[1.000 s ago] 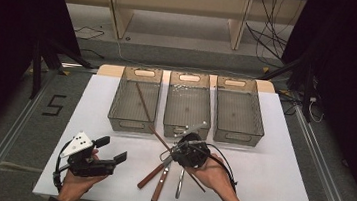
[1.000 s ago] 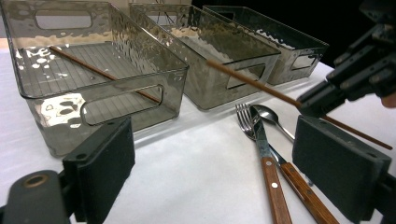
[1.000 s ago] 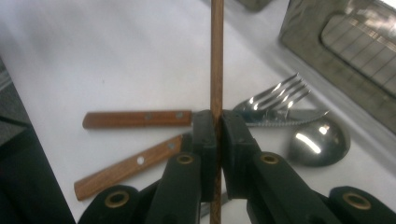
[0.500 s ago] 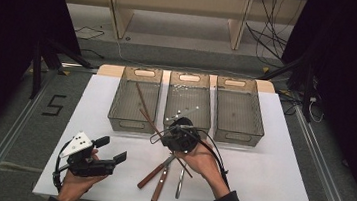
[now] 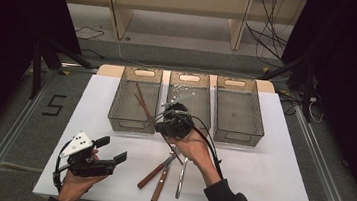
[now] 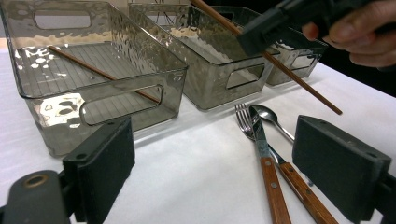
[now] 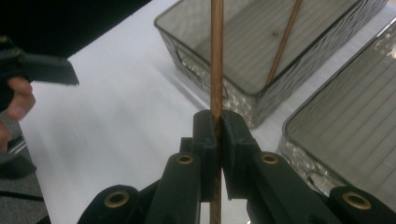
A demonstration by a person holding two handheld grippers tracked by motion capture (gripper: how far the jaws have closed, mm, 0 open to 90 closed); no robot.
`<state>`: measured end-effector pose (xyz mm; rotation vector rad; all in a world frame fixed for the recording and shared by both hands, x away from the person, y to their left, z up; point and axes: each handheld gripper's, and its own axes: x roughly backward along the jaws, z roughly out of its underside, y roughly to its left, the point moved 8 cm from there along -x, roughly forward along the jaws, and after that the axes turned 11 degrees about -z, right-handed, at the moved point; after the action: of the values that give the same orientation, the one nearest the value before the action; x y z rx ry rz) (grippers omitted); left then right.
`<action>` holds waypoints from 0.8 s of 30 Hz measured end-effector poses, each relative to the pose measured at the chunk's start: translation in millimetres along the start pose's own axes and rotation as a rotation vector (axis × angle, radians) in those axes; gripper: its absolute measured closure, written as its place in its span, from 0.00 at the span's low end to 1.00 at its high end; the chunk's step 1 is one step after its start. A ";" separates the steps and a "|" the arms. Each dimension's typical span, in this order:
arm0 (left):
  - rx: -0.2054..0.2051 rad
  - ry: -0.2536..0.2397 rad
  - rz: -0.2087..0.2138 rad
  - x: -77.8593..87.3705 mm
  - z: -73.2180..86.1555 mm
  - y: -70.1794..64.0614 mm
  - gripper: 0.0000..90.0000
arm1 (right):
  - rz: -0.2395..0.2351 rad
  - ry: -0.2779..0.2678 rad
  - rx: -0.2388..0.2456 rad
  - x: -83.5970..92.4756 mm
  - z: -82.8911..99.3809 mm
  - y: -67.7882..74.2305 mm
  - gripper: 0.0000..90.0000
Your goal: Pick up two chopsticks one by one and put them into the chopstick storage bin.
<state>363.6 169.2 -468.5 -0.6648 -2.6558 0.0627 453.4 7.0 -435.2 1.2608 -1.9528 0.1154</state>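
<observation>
Left gripper point(image 5: 110, 157): jaws spread, idle near the table edge. Left bin point(image 5: 132, 121): one chopstick point(image 5: 140, 100) already inside. Right gripper point(image 7: 216, 135): pinching second chopstick point(image 7: 216, 56) just beside that bin. Better to align parallel, lower inside, then release gently.

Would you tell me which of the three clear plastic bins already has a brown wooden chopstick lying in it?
The left clear plastic bin: a brown wooden chopstick lies inside it, while the other two hold none.
</observation>
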 end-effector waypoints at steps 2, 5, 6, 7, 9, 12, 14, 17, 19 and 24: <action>0.000 -0.001 0.000 -0.1 -0.1 0.1 0.14 | 0.003 -0.006 -0.004 -0.5 -3.3 -0.4 0.95; -0.002 0.001 0.001 0.3 0.0 0.7 0.14 | 0.006 -0.015 -0.006 -1.0 -15.4 -3.1 0.95; 0.000 0.000 0.002 0.2 -0.1 0.5 0.14 | 0.006 -0.015 -0.006 -1.0 -15.4 -3.1 0.95; 0.002 -0.001 0.001 0.0 -0.2 0.2 0.14 | 0.010 -0.021 -0.006 -1.2 -18.6 -3.9 0.95; 0.001 -0.001 0.002 0.2 -0.2 0.3 0.14 | 0.009 -0.034 -0.021 -2.5 -27.2 -6.1 0.95; 0.002 0.000 0.003 0.2 -0.2 0.6 0.14 | 0.003 -0.043 -0.028 -3.4 -33.3 -8.2 0.95; 0.003 -0.002 0.005 0.1 -0.4 0.3 0.14 | 0.009 -0.047 -0.036 -5.8 -41.9 -12.8 0.95; 0.002 -0.001 0.006 0.2 -0.3 0.1 0.14 | 0.005 -0.061 -0.050 -8.6 -49.8 -16.6 0.95; 0.003 -0.002 0.007 0.2 -0.6 0.1 0.14 | 0.002 -0.062 -0.059 -10.9 -54.4 -18.8 0.95; 0.004 -0.004 0.008 0.4 -0.8 0.1 0.14 | 0.013 -0.058 -0.060 -17.7 -65.5 -22.1 0.95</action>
<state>363.7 169.4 -467.6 -0.6752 -2.6566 0.0719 511.5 39.2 -409.3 1.2254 -1.9994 0.0264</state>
